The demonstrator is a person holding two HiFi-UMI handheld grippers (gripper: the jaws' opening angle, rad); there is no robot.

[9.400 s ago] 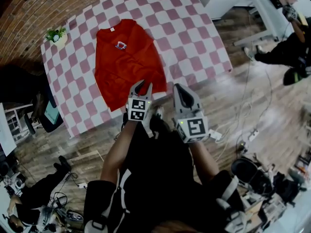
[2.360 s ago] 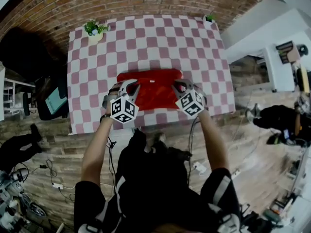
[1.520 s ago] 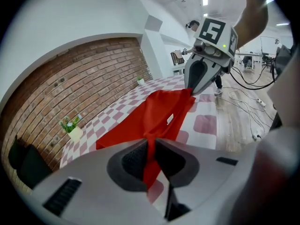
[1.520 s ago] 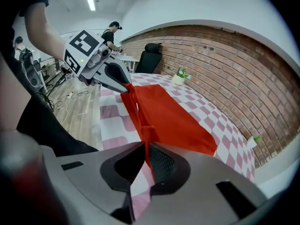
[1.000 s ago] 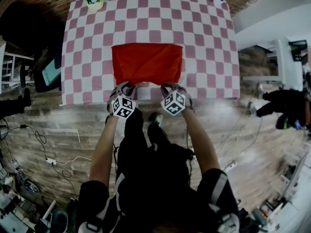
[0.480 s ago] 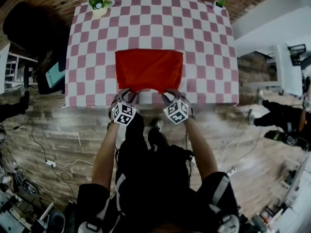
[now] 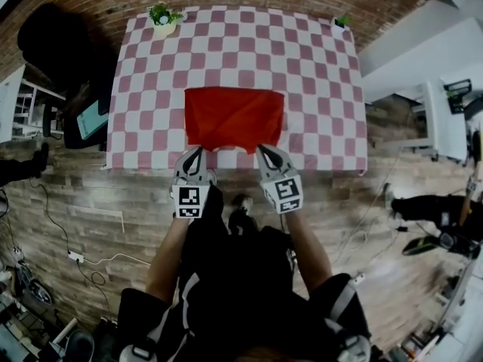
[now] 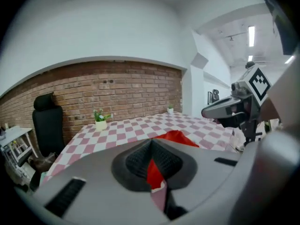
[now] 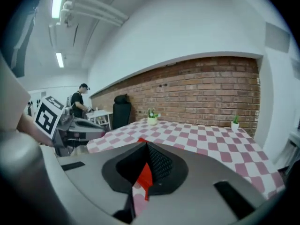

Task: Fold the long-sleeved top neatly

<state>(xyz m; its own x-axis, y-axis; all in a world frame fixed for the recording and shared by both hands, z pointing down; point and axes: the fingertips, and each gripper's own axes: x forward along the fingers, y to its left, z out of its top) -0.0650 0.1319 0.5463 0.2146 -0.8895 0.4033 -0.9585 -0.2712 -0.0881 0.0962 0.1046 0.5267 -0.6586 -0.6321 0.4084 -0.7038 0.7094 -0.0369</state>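
The red long-sleeved top (image 7: 234,115) lies folded into a rectangle on the pink-and-white checked table (image 7: 317,74). My left gripper (image 7: 194,151) is at its near left corner and my right gripper (image 7: 262,151) at its near right corner. Both have just closed, and each is shut on the top's near edge, with red cloth (image 8: 153,171) pinched between the left pads and red cloth (image 9: 144,176) between the right pads. The near edge hangs lifted between the two corners, sagging in the middle. The rest of the top (image 8: 177,136) rests on the table.
A potted plant (image 7: 162,17) stands at the table's far left corner and a smaller one (image 7: 339,23) at the far right. A black chair (image 7: 53,44) is left of the table and a white desk (image 7: 445,119) to the right. A person (image 7: 434,206) sits on the wooden floor at right.
Both grippers have risen and rolled so their marker cubes face up. The jaws have shut on the top's near corners, and the near edge has lifted off the table.
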